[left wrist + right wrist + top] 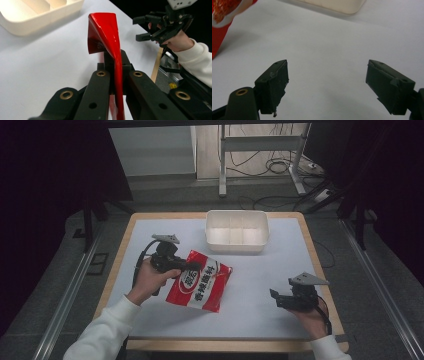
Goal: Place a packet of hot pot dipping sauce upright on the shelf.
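Pinching the red snack bag (pixel 106 32) edgewise between its closed jaws, the left gripper (pixel 117 62) lifts it; right gripper (pixel 327 85) gapes empty nearby

a white-topped table (pixel 150 232) bears a cream divided tray (pixel 236 219) and red packet (pixel 200 281).

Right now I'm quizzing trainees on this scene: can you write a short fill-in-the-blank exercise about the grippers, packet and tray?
1. The left gripper is shut on the edge of a ____ snack packet.
2. The right gripper has its jaws ____.
3. The white divided tray stands on the ____ side of the table from the person.

Missing words: red; open; far
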A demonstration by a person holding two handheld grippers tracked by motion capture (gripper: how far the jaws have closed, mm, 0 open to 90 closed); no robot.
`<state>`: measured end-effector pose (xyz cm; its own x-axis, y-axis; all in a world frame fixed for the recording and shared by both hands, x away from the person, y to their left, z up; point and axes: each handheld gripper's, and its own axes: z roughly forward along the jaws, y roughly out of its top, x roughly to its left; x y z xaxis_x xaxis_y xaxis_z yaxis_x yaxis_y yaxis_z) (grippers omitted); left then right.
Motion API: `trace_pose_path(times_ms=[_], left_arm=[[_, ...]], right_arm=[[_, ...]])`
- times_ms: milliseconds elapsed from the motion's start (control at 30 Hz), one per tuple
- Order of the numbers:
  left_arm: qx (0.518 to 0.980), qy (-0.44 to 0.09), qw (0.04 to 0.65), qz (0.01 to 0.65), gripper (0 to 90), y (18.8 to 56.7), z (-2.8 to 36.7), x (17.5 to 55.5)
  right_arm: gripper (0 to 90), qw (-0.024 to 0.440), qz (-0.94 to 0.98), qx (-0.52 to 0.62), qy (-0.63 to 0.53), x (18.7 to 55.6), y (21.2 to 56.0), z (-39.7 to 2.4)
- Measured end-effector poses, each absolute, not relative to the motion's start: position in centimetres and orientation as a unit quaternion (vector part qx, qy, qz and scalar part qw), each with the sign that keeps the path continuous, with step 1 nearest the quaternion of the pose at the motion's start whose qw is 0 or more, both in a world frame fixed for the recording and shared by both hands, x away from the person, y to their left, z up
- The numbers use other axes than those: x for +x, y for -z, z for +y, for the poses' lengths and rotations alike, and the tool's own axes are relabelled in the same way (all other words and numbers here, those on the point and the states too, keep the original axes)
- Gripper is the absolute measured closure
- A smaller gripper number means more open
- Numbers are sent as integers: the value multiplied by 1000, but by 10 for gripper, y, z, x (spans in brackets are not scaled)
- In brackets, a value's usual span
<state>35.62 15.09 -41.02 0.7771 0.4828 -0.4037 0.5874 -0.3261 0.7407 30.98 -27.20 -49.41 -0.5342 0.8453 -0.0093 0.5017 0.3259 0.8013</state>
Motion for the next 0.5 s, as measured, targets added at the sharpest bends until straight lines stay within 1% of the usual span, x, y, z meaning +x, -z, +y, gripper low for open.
trace_pose_path(times_ms=[233, 500], left_arm=[[808, 43, 489, 326, 899, 394, 153, 360], [802, 27, 494, 335, 899, 376, 156, 375]], right_arm=[[184, 219, 784, 431, -390, 310, 494, -271], [184, 219, 784, 432, -387, 311, 496, -272]])
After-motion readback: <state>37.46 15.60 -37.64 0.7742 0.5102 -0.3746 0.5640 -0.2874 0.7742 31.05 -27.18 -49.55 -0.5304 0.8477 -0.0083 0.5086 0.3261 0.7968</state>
